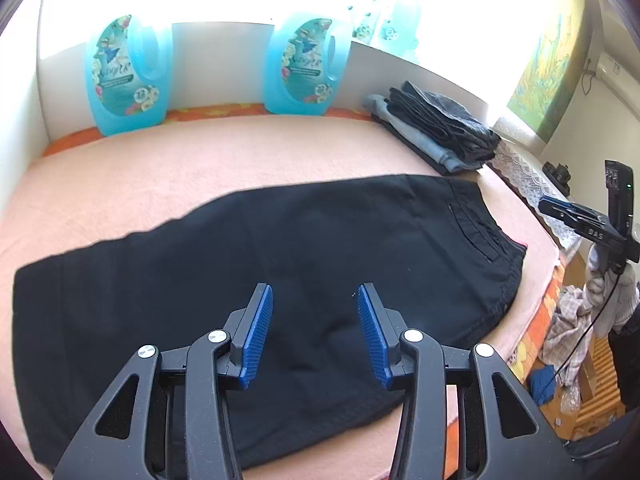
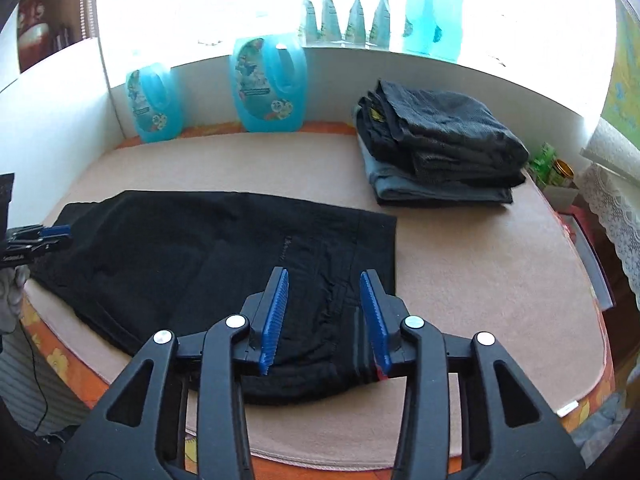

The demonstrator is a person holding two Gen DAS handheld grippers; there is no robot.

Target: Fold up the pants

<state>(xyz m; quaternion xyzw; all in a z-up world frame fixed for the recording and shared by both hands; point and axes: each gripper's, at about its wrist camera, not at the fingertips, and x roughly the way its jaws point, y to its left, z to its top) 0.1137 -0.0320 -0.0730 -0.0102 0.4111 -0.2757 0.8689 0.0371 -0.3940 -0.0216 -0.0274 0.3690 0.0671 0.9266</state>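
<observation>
Pants [image 1: 248,280] are lying soft, limp and light on the tabletop [image 1: 200,168]; hem and waistband corners look best to pinch. Left gripper [image 1: 315,300] and right gripper [image 2: 324,284] are hovering part-open, holding nothing.

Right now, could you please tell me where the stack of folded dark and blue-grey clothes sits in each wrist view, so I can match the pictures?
Left wrist view: the stack of folded dark and blue-grey clothes lies upper right, beyond the black pants.
Right wrist view: the stack lies upper right of centre, beyond the pants' waistband.
Shared landmark: the two turquoise plastic detergent jugs against the white back wall, left of the stack in both.
</observation>
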